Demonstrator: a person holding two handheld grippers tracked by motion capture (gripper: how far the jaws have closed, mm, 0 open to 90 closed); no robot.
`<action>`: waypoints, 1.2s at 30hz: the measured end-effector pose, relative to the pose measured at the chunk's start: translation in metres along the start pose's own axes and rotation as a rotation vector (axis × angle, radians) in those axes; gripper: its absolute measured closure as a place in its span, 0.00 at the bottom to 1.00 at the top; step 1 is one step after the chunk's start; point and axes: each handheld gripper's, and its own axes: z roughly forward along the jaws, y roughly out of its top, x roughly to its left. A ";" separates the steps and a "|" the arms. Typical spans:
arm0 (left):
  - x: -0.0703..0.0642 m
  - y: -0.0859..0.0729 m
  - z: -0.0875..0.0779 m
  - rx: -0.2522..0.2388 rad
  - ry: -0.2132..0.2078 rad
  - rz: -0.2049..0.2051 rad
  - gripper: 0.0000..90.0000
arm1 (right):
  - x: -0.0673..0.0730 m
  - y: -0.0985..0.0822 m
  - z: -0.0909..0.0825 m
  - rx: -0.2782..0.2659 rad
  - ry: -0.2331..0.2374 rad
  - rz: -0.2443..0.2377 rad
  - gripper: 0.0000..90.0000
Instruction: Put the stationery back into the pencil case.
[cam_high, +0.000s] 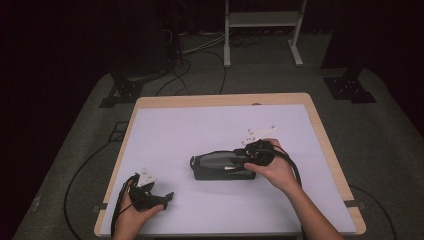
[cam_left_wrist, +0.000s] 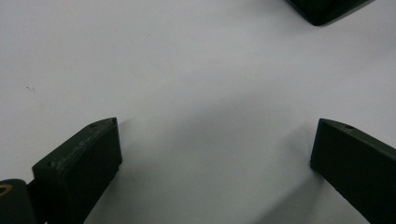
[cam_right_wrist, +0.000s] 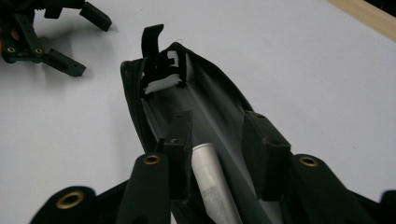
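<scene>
- While the left gripper rests at the near left of the table, its jaws gape wide, empty.
- Mid-table lies an open black pencil case.
- Inside it, the right gripper stands part open beside a white tube, not clamping it.

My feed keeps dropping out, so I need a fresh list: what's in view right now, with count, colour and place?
pouch: one, black, unzipped, middle of the table
tube: one, white, inside the pouch, between the right tool's jaws, not squeezed
table: one, white top with a wooden edge
frame: one, white, on the floor behind the table
cables: several, black, on the grey floor
left tool: black, jaws wide open, near left corner, nothing between them
right tool: black, jaws inside the pouch
hands: two, one on each tool
</scene>
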 end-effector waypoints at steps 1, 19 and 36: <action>0.000 0.000 0.000 0.000 0.000 0.000 0.01 | -0.001 -0.001 -0.002 -0.004 -0.003 0.006 0.66; 0.000 0.000 0.000 0.000 0.000 0.000 0.01 | -0.011 -0.028 -0.036 -0.052 -0.107 0.094 0.28; 0.000 0.000 0.000 0.003 0.000 0.002 0.01 | -0.012 -0.061 -0.051 -0.029 -0.177 0.144 0.21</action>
